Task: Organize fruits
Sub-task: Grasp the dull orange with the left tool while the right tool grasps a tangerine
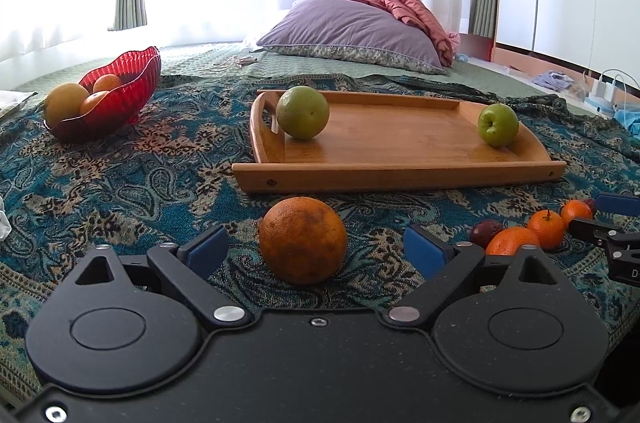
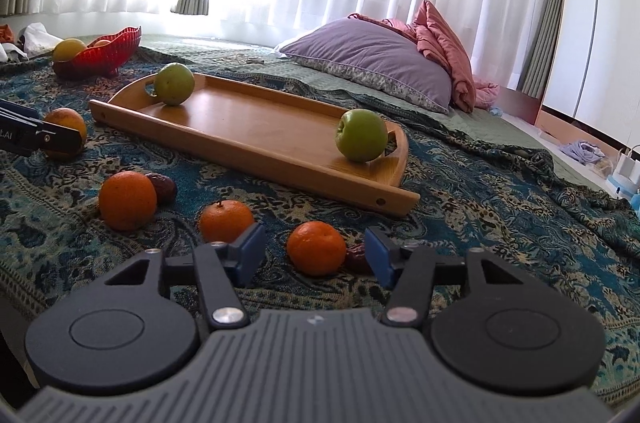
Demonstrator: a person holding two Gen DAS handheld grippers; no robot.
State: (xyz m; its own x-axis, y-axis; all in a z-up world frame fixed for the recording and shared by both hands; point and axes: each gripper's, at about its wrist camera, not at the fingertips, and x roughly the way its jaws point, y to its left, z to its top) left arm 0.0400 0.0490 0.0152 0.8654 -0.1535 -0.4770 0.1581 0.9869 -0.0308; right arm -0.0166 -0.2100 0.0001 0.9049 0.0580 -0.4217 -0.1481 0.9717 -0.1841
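A large mottled orange (image 1: 303, 240) lies on the patterned cloth between the blue pads of my left gripper (image 1: 314, 251), which stands open with a gap on each side of the fruit. My right gripper (image 2: 314, 254) is open around a small mandarin (image 2: 317, 247), and its pads are not touching it. A dark date (image 2: 357, 257) lies against that mandarin by the right pad. A second mandarin (image 2: 225, 220), a bigger orange (image 2: 127, 199) and another date (image 2: 162, 186) lie to the left. The wooden tray (image 1: 400, 175) holds two green fruits (image 1: 303, 117) (image 1: 498, 125).
A red glass bowl (image 1: 128, 95) with oranges stands at the far left of the bed, with one yellow-orange fruit (image 1: 64, 103) at its rim. A purple pillow (image 1: 352, 31) and a pink quilt lie behind the tray. Chargers and clutter sit past the bed's right edge.
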